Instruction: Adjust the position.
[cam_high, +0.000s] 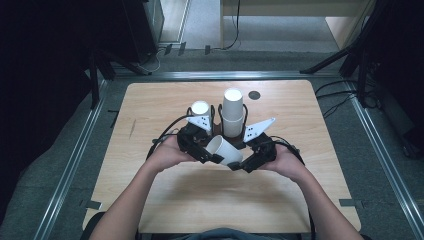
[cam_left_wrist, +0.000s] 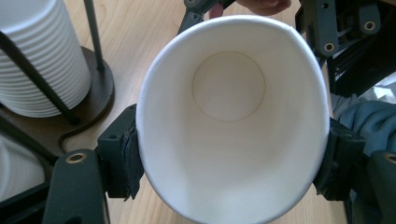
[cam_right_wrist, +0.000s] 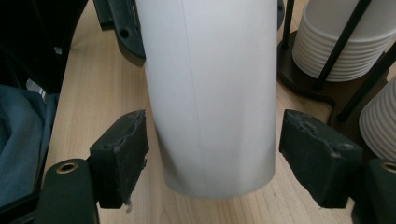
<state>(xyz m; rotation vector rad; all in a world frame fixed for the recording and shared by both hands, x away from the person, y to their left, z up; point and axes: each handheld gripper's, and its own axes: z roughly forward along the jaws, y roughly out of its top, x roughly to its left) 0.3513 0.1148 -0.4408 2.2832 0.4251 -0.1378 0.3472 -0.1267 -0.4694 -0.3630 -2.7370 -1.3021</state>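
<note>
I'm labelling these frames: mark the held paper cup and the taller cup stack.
paper cup (cam_left_wrist: 229, 86), left gripper view, inside bottom.
taller cup stack (cam_high: 233, 117), high view, side wall.

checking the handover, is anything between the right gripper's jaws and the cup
Nothing visible is. In the right gripper view, the paper cup sits between the right gripper pads with bare gaps on both sides and only the table behind. The left gripper is clamped on the cup's rim.

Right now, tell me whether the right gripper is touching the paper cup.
Apart. In the right gripper view, the right gripper has bare table showing between each pad and the paper cup. The left gripper clamps its rim.
</note>
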